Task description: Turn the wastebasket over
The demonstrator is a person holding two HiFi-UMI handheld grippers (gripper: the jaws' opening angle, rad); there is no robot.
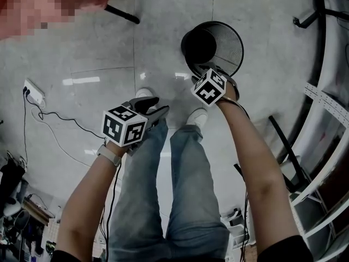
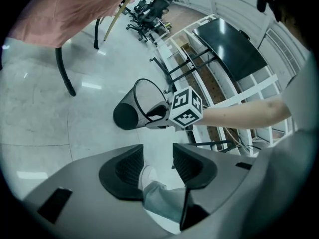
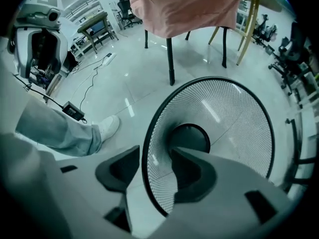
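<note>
The wastebasket (image 1: 224, 47) is black wire mesh with a solid dark bottom and stands on the pale floor with its mouth up. My right gripper (image 1: 205, 70) points steeply down at its near rim. In the right gripper view the rim of the basket (image 3: 224, 118) runs between the jaws of the right gripper (image 3: 154, 164): one jaw is inside, one outside, and a gap shows at the outer pad, so it is open. My left gripper (image 1: 156, 106) hovers above my legs, open and with nothing in it (image 2: 158, 163). The left gripper view shows the basket (image 2: 130, 111) too.
A table under a pink cloth (image 3: 189, 4) on black legs stands behind the basket. A white rack (image 1: 327, 119) and black bars line the right side. A power strip (image 1: 34, 91) with cables lies at the left. My white shoes (image 1: 197, 116) stand close to the basket.
</note>
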